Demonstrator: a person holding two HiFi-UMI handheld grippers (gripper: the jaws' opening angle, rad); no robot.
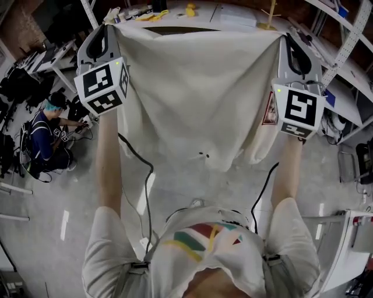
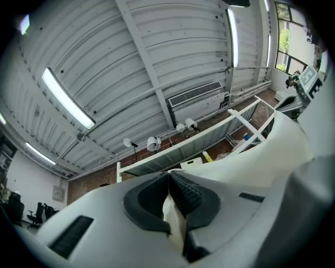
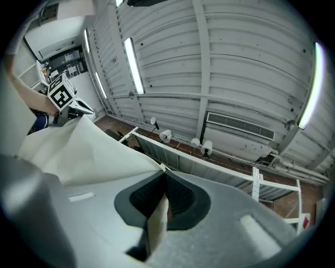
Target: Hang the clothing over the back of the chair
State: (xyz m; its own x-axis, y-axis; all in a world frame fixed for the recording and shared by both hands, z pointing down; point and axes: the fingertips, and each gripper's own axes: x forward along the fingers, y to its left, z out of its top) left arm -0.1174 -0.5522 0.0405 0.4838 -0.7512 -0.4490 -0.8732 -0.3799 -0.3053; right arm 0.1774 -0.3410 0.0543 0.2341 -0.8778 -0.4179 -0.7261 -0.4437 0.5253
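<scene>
**Operator:** Quick, what was the room like?

**Annotator:** Big workshop. You stood on a grey concrete floor. Both gripper views looked up at a ribbed metal ceiling with strip lights and an air vent unit. A brick wall ran below it. A white worktable sat ahead of you with yellow bits on it.

**Operator:** Anyone else there?

**Annotator:** A person crouched on the floor off to your left, well apart from you.

**Operator:** And the clothing?

**Annotator:** You held the cream garment up in the air in front of you. It was spread wide between the two grippers. Its top edge was pulled nearly straight and the rest hung down above the floor. There was a small dark mark near the lower edge.

**Operator:** Left claw?

**Annotator:** Your left gripper had its jaws closed tight on the garment's left top corner. A fold of cream cloth was pinched between the ribbed pads.

**Operator:** Right?

**Annotator:** Same. Your right gripper had its jaws clamped on the right top corner, with a strip of cloth wedged between its pads. Marker cubes faced you on both. A black cable trailed down from the left one.
</scene>
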